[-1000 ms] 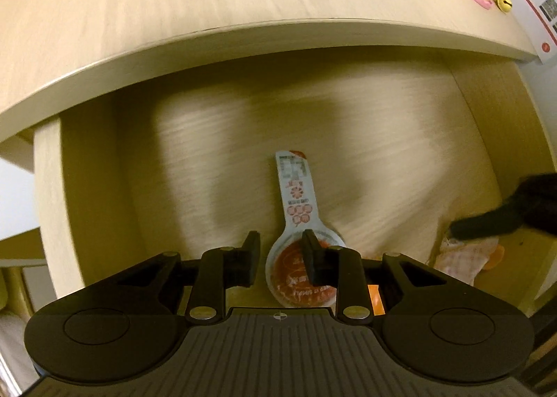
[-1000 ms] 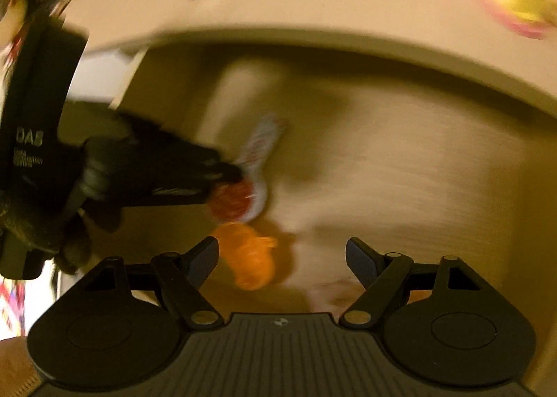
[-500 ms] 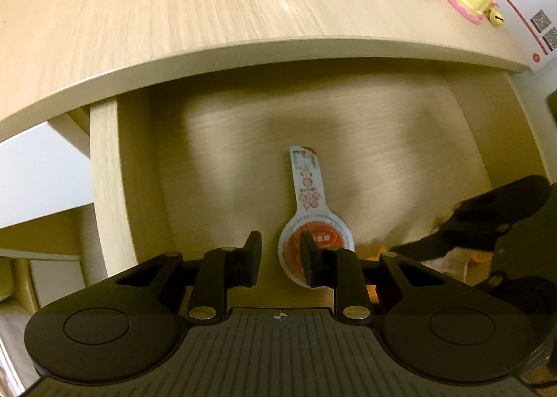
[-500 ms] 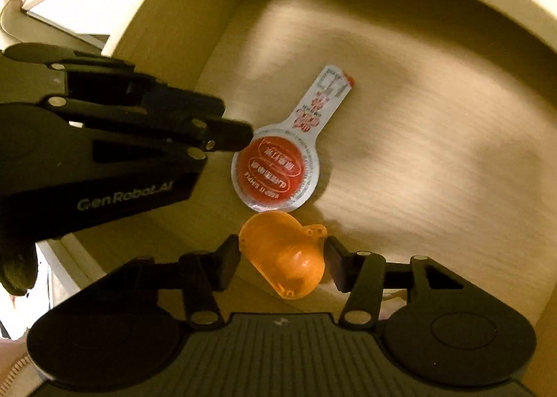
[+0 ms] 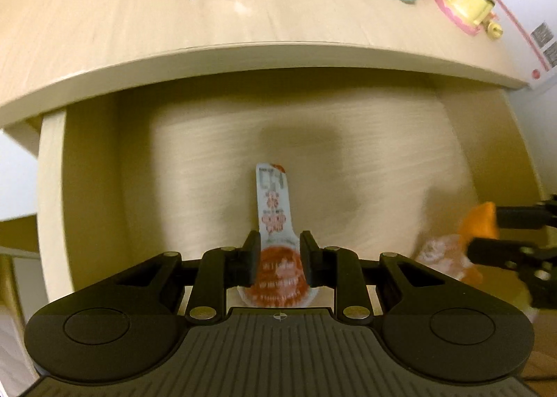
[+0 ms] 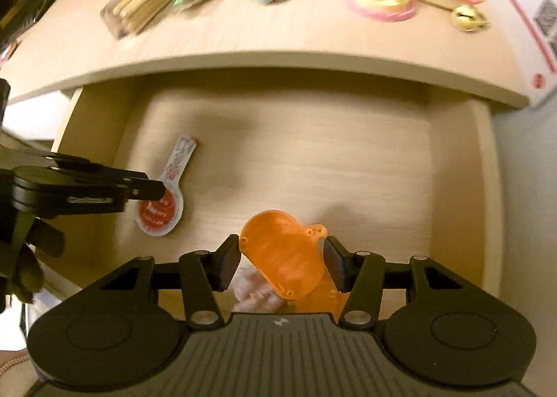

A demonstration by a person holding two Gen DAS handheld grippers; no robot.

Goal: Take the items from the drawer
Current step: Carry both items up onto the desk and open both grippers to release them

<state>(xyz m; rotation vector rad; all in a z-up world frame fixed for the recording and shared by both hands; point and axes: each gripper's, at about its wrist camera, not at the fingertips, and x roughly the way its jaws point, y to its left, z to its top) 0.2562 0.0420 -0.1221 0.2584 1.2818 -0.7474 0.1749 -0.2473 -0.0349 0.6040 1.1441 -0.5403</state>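
Two grips set | my left hand-held gripper [image 5: 280, 259] pinches the red sauce sachet [image 5: 276, 244] low centre in the drawer [image 5: 104, 188] | my right hand-held gripper [image 6: 282, 259] clamps the orange plastic piece [image 6: 283, 254], ready for lifting to the surface [image 6: 313, 31] at frame top.

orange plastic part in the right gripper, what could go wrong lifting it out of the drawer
1. The right gripper pinches the orange plastic part only by its edges, so it could twist or slip free.
2. The desktop edge overhangs the drawer; a steep lift could knock the part.
3. The left gripper straddles the red-and-white sachet nearby, so the two grippers might collide.
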